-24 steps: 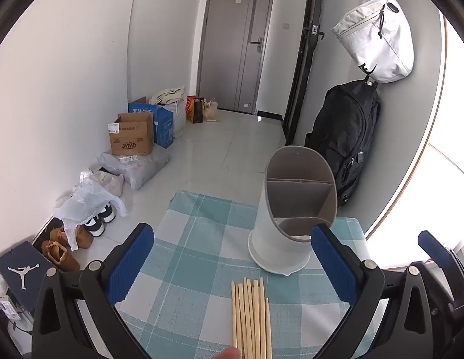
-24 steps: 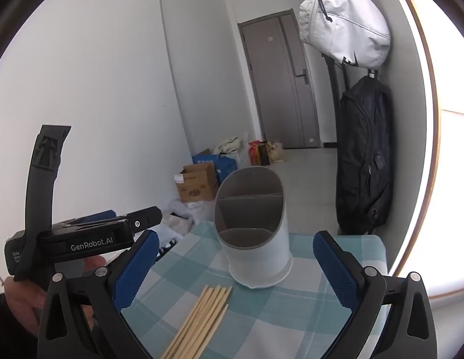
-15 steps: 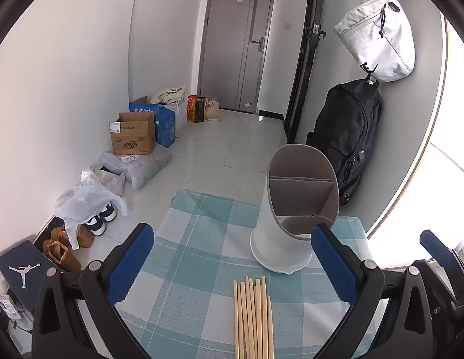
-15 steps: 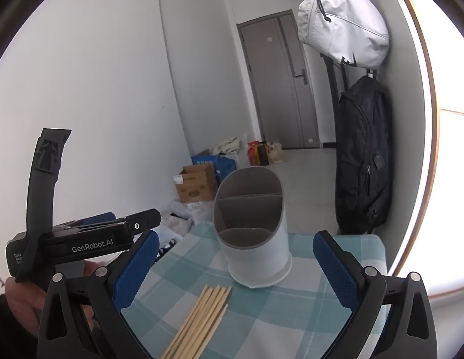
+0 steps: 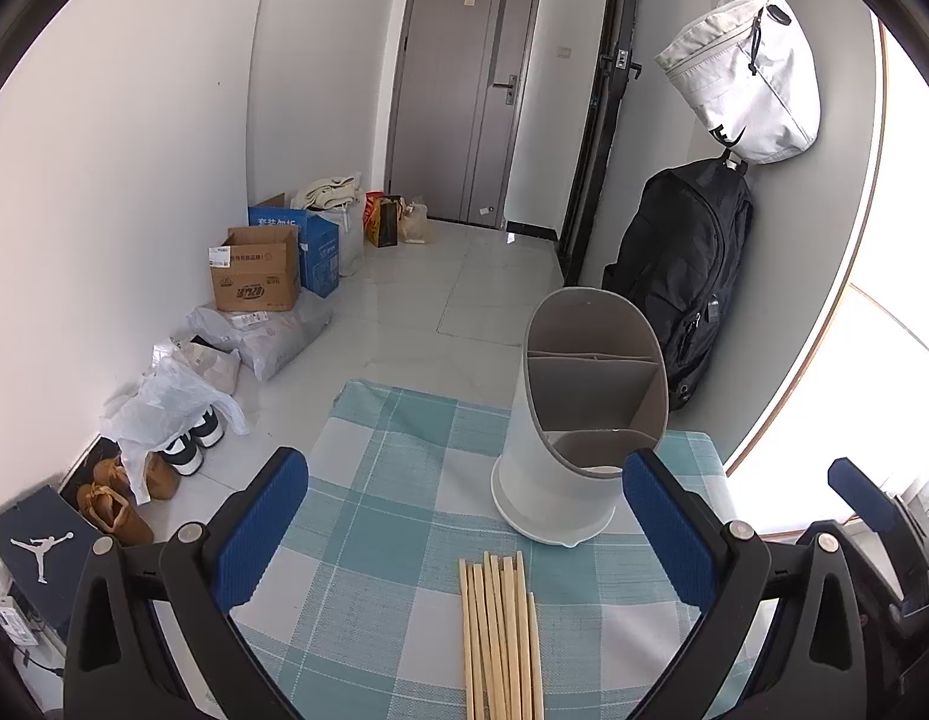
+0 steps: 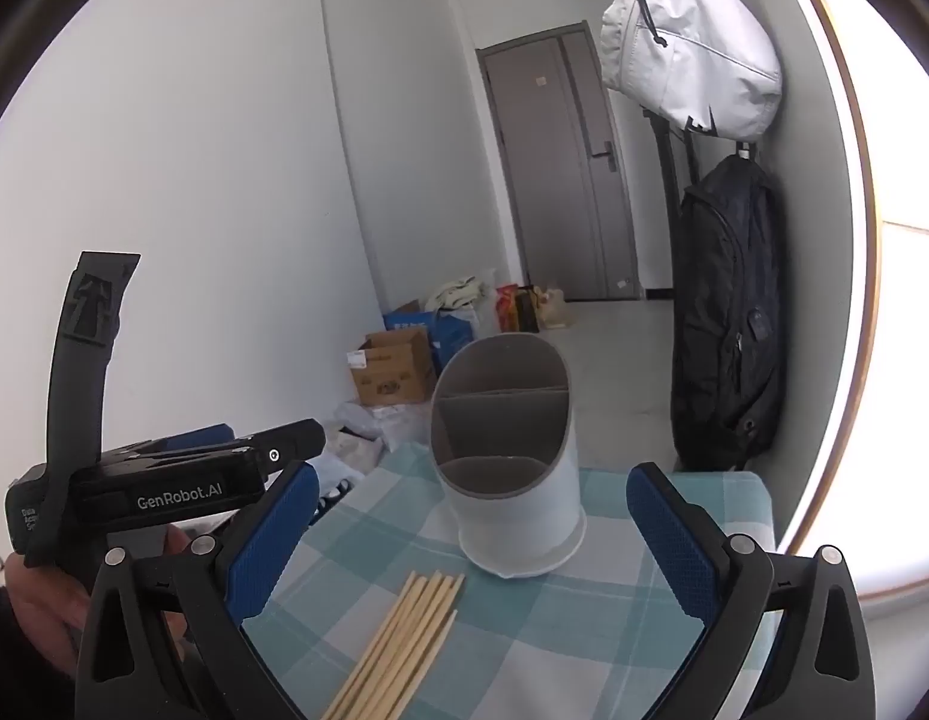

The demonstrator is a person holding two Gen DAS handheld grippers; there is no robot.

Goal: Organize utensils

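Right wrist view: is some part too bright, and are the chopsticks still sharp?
Right wrist view: the window at right is blown out white, while the chopsticks stay sharp. Left wrist view: the same white glare at right, and the door bends with fisheye distortion.

Entrance hall with plain white walls [image 5: 134, 192] and a pale tiled floor [image 5: 452, 312]. A grey double-panel door [image 5: 464, 96] closes the far end. Along the left wall: cardboard box [image 5: 257, 270], blue box [image 5: 311, 240], plastic bags [image 5: 266, 336], shoes [image 5: 134, 480]. On the right wall hang a white bag [image 5: 746, 78] above a black backpack [image 5: 686, 276]. Strong daylight enters from the right. The tabletop [image 5: 374, 540] carries a teal-and-white checked cloth.
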